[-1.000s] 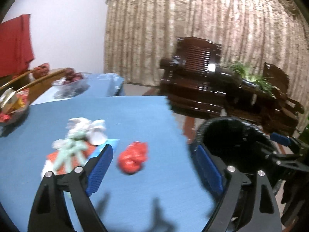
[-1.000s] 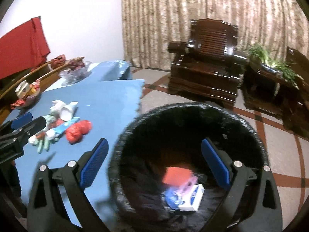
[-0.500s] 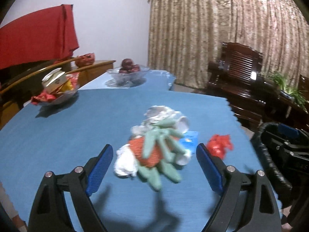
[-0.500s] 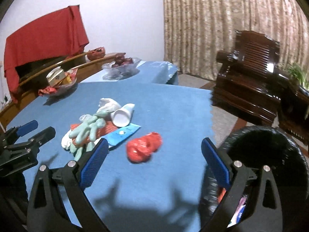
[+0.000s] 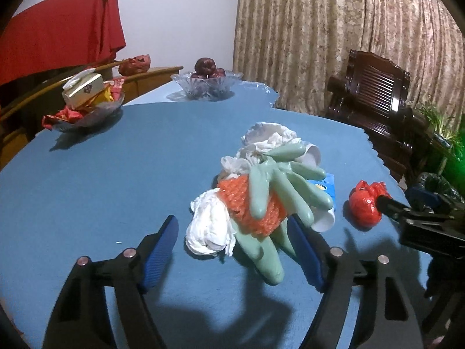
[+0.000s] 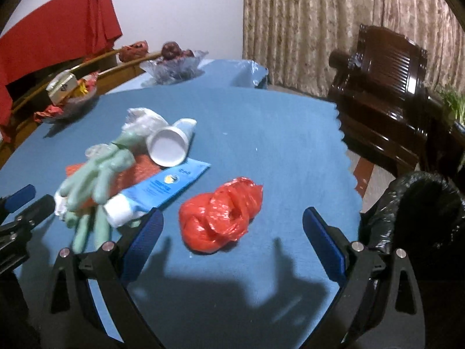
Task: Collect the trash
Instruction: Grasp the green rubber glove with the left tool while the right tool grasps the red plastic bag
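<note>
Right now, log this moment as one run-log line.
phase: approach | left gripper: open, jaws just closing some, over white tissue wad | right gripper: open, over red plastic bag | bin: at table edge

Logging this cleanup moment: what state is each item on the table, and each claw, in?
Left claw: open, jaws just closing some, either side of the tissue.
Right claw: open, empty.
Red bag: crumpled, on the cloth.
Cup: on its side.
Glove: draped over the pile.
Bin: lined, open.

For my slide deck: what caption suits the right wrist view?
Open right claw approaches a crumpled red plastic bag on the blue tablecloth, bin alongside.
</note>
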`<state>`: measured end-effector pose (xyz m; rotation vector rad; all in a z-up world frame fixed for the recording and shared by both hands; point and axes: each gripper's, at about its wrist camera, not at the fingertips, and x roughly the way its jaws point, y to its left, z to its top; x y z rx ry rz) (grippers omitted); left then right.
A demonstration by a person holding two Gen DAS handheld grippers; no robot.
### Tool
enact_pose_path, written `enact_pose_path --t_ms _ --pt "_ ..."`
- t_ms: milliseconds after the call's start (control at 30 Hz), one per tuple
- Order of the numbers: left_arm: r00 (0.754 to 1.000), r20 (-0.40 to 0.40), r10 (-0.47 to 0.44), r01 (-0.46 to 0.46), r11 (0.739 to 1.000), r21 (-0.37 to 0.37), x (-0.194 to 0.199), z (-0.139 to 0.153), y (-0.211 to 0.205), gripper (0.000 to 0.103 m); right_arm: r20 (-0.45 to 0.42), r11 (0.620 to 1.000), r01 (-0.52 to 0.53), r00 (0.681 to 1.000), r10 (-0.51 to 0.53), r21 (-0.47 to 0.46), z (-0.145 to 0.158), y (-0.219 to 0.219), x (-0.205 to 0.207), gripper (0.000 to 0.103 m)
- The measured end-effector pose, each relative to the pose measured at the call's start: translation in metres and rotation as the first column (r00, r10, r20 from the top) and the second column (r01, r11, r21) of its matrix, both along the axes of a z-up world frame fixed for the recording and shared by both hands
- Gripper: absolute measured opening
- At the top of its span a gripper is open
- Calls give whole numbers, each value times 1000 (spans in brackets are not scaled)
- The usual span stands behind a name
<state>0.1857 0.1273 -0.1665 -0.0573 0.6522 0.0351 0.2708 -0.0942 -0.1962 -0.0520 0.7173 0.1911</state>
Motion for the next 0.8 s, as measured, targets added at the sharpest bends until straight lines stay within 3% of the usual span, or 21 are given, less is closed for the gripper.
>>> enact_pose_path --t_ms 133,433,533,600,800 --pt "1000 5 -3 3 1000 -1 4 -1 -5 73 -64 1000 0 998 1 3 -11 2 13 84" --pt "999 17 -35 35 999 -8 13 1 -16 71 -108 999 -40 993 39 -13 -17 11 23 73" --pt "999 20 -44 44 999 -15 19 3 -19 68 -130 997 -77 989 78 12 -19 15 25 57" --pt "998 21 -51 51 999 -18 22 3 -21 66 -139 993 -110 984 113 30 -20 18 26 36" --pt "998 12 -66 66 997 -35 39 5 -26 59 -126 991 -130 983 133 36 -14 17 25 31"
